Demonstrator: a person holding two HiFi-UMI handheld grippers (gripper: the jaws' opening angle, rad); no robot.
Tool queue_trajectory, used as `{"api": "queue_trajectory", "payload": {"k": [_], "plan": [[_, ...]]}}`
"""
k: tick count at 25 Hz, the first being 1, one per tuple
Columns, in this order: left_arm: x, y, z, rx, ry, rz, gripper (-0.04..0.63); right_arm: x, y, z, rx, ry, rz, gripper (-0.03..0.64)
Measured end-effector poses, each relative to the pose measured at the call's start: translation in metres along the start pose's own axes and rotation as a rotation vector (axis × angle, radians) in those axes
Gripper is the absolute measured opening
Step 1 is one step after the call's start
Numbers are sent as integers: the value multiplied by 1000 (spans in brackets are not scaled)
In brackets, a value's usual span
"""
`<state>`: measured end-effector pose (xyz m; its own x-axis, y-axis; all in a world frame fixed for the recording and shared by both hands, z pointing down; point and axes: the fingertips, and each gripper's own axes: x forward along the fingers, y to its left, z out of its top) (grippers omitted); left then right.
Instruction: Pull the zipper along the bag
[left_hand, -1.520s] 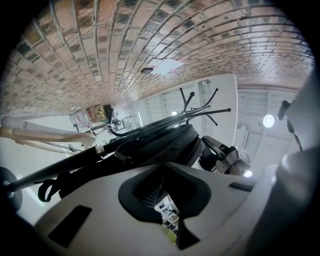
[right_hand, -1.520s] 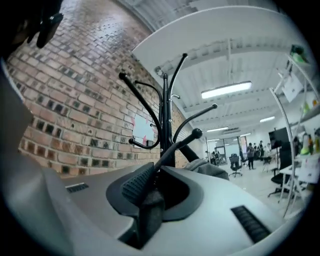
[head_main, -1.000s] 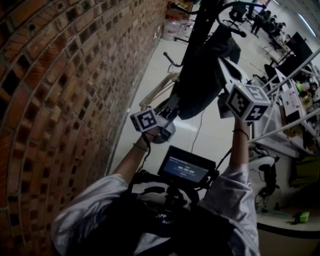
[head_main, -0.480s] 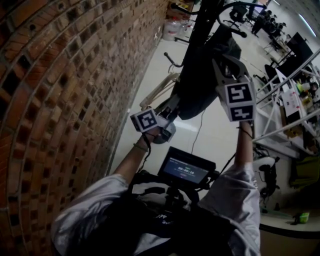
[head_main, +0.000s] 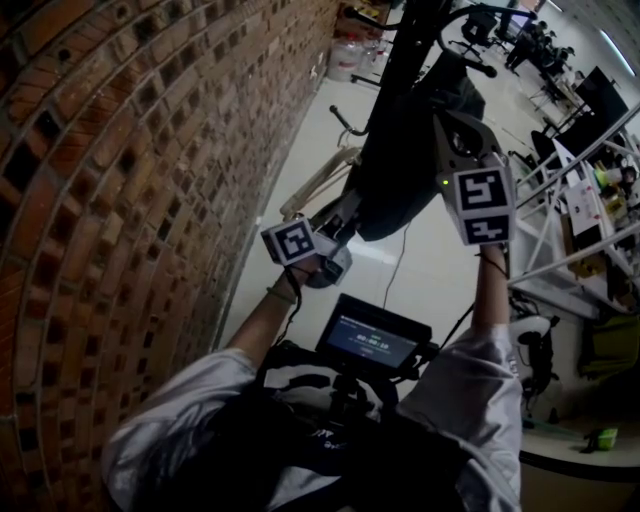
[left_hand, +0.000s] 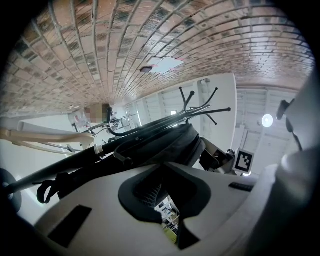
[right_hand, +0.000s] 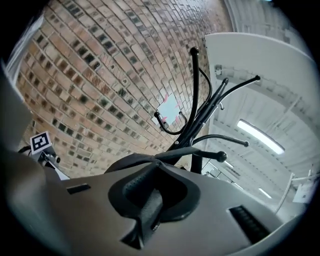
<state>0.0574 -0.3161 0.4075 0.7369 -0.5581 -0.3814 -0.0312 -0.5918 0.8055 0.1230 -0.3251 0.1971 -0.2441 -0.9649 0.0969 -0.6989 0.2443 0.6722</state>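
On the coat rack (right_hand: 194, 90), left gripper (head_main: 338, 218) fingers pinch the bag (head_main: 400, 170) low. Right gripper (head_main: 443, 115) fingers just closed on what looks like the zipper pull (right_hand: 150, 210). Keep it taut and pull smoothly.

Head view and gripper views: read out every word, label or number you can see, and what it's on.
No text can be read.
Small screen: pale lines, too blurred to read.
Marker cubes: square patterns only, no letters.
Sheet on brick wall: looks blank.
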Motion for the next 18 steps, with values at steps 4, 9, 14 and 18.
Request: {"api": "queue_trajectory", "payload": {"k": [4, 9, 14, 18], "plan": [[1, -1, -1, 0, 1, -4, 14, -1, -1, -1, 77, -34, 74, 6], [4, -10, 0, 168, 28, -19, 14, 1, 2, -1, 141, -26, 208, 3], [-2, -11, 2, 82, -5, -15, 12, -1, 5, 3, 215, -20, 285, 3], [-3, -15, 1, 101, -8, -7, 12, -2, 5, 5, 228, -10, 309, 2]]}}
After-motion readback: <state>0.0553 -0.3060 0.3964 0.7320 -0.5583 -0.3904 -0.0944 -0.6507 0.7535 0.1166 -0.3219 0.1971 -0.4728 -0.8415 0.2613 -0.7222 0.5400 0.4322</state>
